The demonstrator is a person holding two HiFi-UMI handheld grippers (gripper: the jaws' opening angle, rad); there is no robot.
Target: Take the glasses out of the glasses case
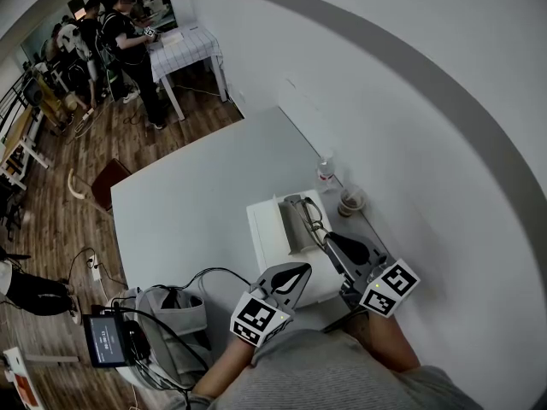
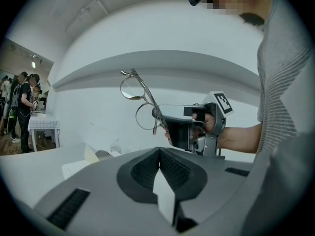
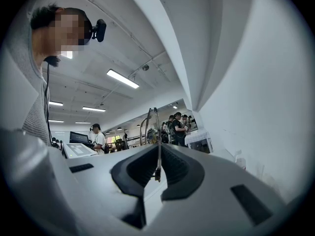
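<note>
Glasses are clamped, apparently by one temple arm, between the jaws of the right gripper. The lenses stand out beyond the jaw tips, raised above the glasses case; judged lifted so the frame clears the case. The left gripper sits just beside, jaws clenched on nothing, apparently idle. Below both lies the white worktop. Beyond the jaws a bottle and a cup stand by the wall. People work far across the room.
</note>
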